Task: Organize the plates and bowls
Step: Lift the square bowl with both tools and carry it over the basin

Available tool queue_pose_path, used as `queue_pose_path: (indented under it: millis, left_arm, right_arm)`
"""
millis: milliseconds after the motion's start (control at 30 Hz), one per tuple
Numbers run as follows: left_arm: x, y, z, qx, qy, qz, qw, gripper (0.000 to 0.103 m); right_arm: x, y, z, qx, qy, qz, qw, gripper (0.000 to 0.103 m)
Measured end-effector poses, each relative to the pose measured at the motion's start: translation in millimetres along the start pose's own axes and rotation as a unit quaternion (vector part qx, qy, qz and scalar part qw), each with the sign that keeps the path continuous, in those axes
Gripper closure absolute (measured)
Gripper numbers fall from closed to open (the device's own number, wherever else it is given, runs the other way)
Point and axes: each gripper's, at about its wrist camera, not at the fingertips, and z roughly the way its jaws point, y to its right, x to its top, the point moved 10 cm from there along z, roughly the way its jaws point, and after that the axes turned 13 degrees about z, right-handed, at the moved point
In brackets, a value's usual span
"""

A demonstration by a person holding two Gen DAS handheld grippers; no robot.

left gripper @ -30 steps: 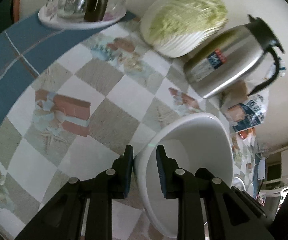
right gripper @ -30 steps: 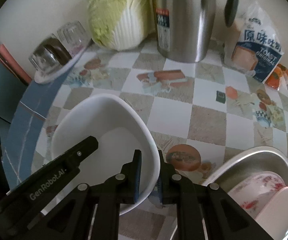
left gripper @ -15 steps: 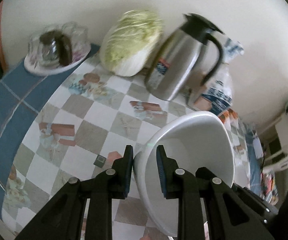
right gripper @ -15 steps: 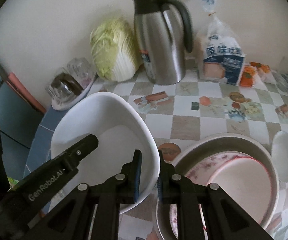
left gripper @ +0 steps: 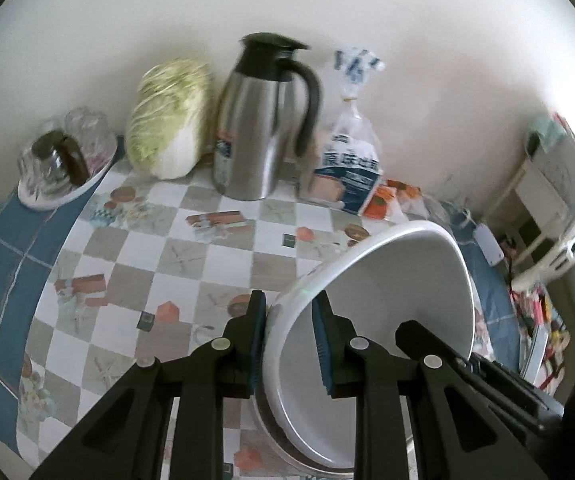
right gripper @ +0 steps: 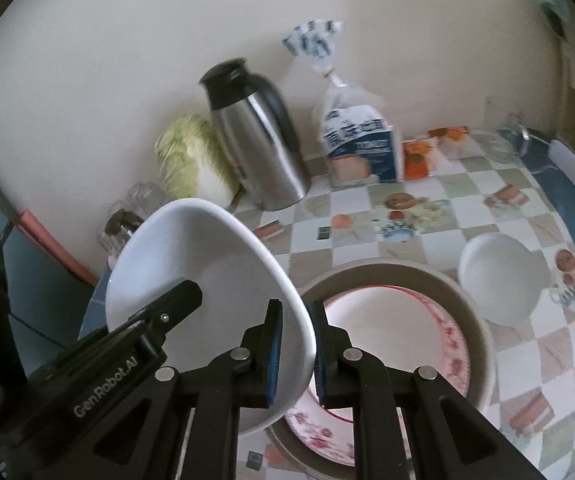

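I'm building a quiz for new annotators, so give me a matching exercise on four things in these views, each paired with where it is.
Things:
1. large white bowl
2. small white bowl
3. floral plate
4. steel jug

Places:
A. lying inside the wide grey basin
B. upright by the wall, between the cabbage and the bread bag
C. tilted in the air, rim clamped by the left gripper and the right gripper
D. alone on the checked cloth, beside the basin

Pairs: 1-C, 2-D, 3-A, 4-B
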Motion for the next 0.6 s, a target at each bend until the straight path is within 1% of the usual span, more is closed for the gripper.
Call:
queue_pose_path:
  millis: [67,233,467,600]
  left_arm:
    - [0.5,12.4,0.7,0.000,-0.002,0.015,0.9999,0.079]
    - [-1.0,39.5,8.3,-0.005,-0.010,0.038,0.9992,0.079]
    - [-10.4,49.9,26.5,-0.018,-0.034,0.028,0.9988,0.079]
    - [-18.2,56.0,37.4,-0.019,-0.052,0.030,0.9981,0.079]
  right_arm:
    - [3.8,10.5,-6.2,0.001,0.003,0.011,1.000,0.087]
    - [12.6,33.7,-18.0,-0.016,0.022,0.014,1.000,0.087]
    - [12.0,57.4,-9.6,-0.014,0.004,0.038,0.999,0.087]
    - [9.7,68.2,-2.4,-0.022,-0.005,0.043,0.999,0.087]
